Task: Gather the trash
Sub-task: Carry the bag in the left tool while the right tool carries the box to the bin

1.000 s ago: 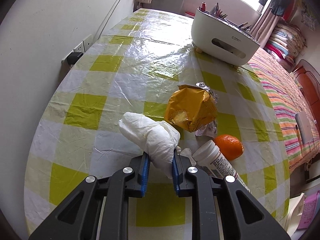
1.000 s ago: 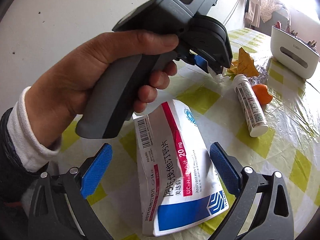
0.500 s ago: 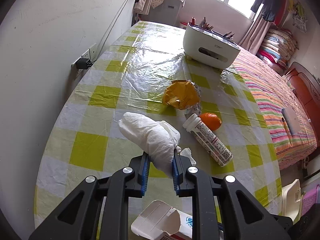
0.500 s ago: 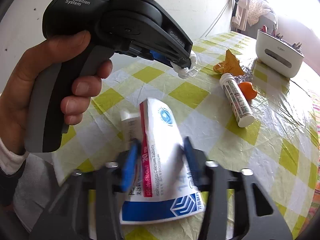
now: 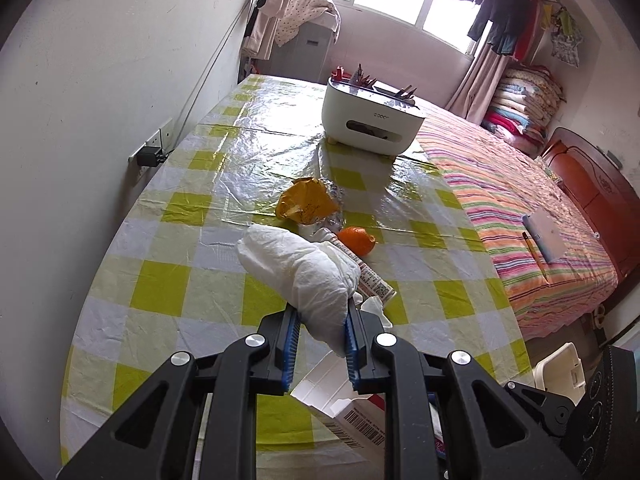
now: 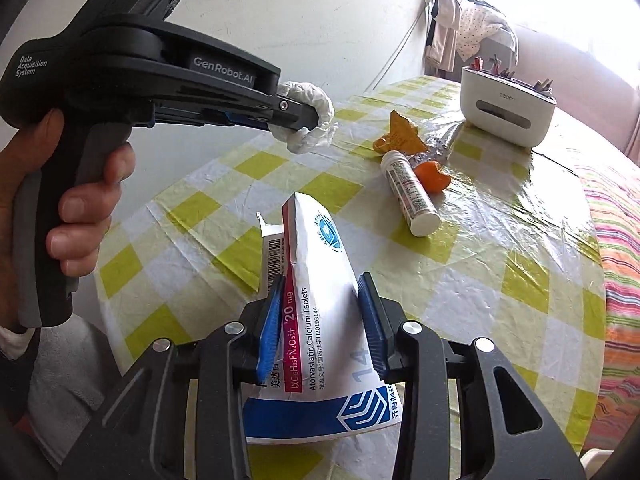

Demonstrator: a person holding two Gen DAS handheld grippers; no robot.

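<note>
- Left tongs (image 5: 320,344) are gripping a crumpled white tissue wad (image 5: 300,268), holding it above the desk (image 5: 160,288).
- Right tongs (image 6: 320,320) have just been closing and are now pinching a flattened pill box (image 6: 320,280), tilting it up near the desk's near edge.
- Two pieces in hand, none binned; no bin is showing.
- Still lying mid-desk: yellow wrapper (image 5: 306,202), foil scrap (image 5: 334,192), white bottle (image 6: 408,192), orange (image 5: 356,240).
</note>
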